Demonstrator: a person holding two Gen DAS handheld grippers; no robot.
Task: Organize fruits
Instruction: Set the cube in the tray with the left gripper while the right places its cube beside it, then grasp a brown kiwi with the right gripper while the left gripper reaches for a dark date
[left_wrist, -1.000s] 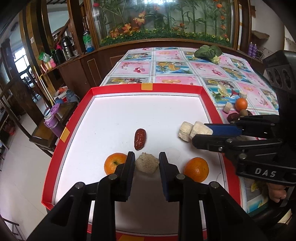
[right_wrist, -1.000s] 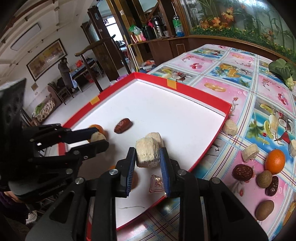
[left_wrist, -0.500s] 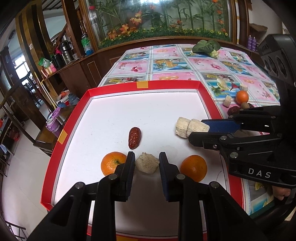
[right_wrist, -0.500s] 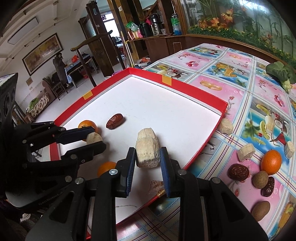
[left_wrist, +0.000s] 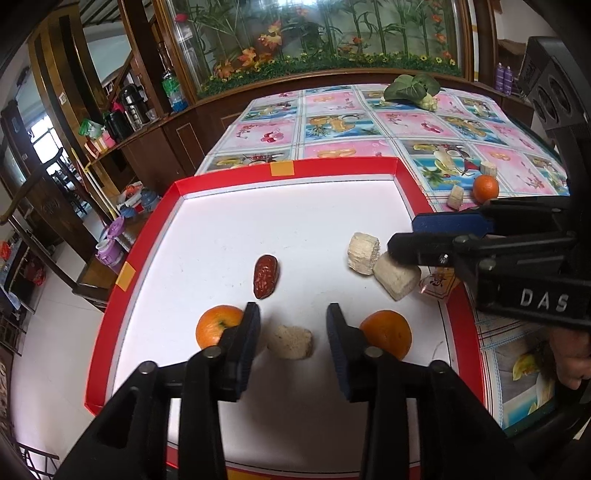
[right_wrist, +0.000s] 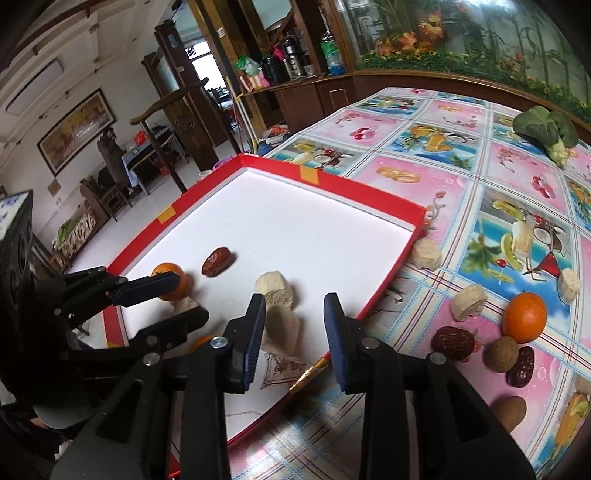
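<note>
A pale chunk (left_wrist: 290, 342) lies on the red tray (left_wrist: 110, 295) between the spread left gripper (left_wrist: 291, 325) fingers, untouched. Only the right view shows table fruit (orange (right_wrist: 524, 316), dates); right gripper (right_wrist: 294, 314) gapes over another chunk (right_wrist: 281, 329).

The tabletop (right_wrist: 458, 155), covered in fruit-print oilcloth, carries a red-rimmed white tray (right_wrist: 369, 192), a loose orange (right_wrist: 524, 316), and leafy greens (right_wrist: 546, 127).

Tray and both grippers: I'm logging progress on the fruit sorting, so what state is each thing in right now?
Left gripper: open, pale chunk loose between its fingers.
Right gripper: open, cut pale piece released on the tray.
Red tray: holds two oranges, one red date, three pale pieces.
Orange on tablecloth: not yet in the tray.
</note>
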